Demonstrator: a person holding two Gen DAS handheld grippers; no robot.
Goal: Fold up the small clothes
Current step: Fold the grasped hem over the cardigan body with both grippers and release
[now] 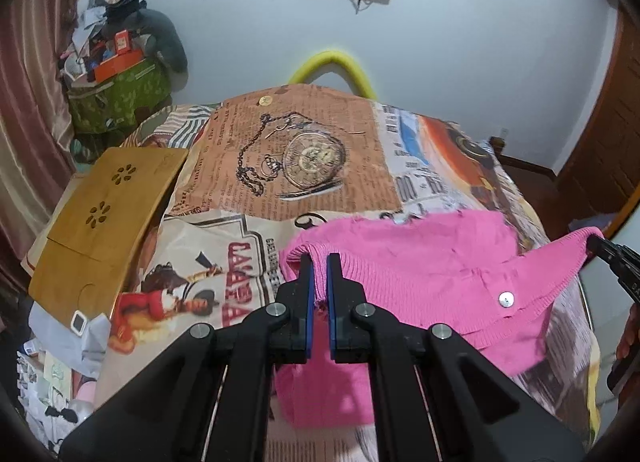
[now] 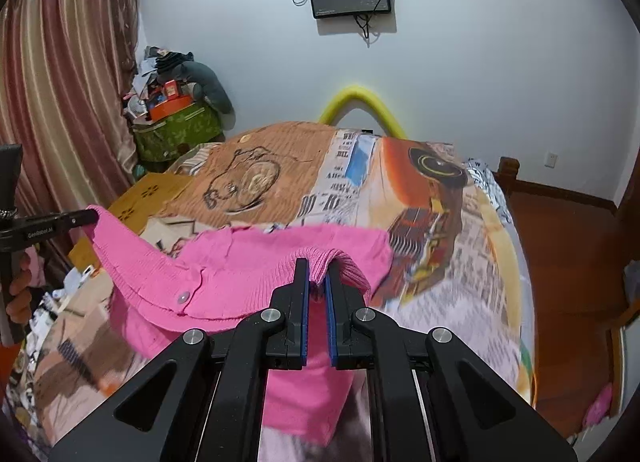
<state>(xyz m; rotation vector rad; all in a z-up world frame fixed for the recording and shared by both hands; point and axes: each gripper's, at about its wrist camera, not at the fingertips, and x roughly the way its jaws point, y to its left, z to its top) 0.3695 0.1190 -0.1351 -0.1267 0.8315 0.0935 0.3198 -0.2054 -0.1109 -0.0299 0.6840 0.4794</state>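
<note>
A small pink knit garment [image 1: 424,262] with a silver snap button [image 1: 506,298] is held up above the printed bedspread [image 1: 304,157]. My left gripper [image 1: 319,262] is shut on its ribbed edge at the left corner. My right gripper [image 2: 317,268] is shut on the ribbed edge at the other corner; its tip shows at the right in the left wrist view [image 1: 596,242]. The garment [image 2: 248,262] hangs stretched between both grippers, its far part lying on the bed. The left gripper's tip shows at the left in the right wrist view [image 2: 90,215].
A wooden lap tray [image 1: 100,213] lies on the bed's left side. A green bin with clutter [image 1: 120,97] stands in the far left corner by curtains [image 2: 68,101]. A yellow foam arch [image 1: 332,61] sits behind the bed. Wooden floor [image 2: 568,262] lies to the right.
</note>
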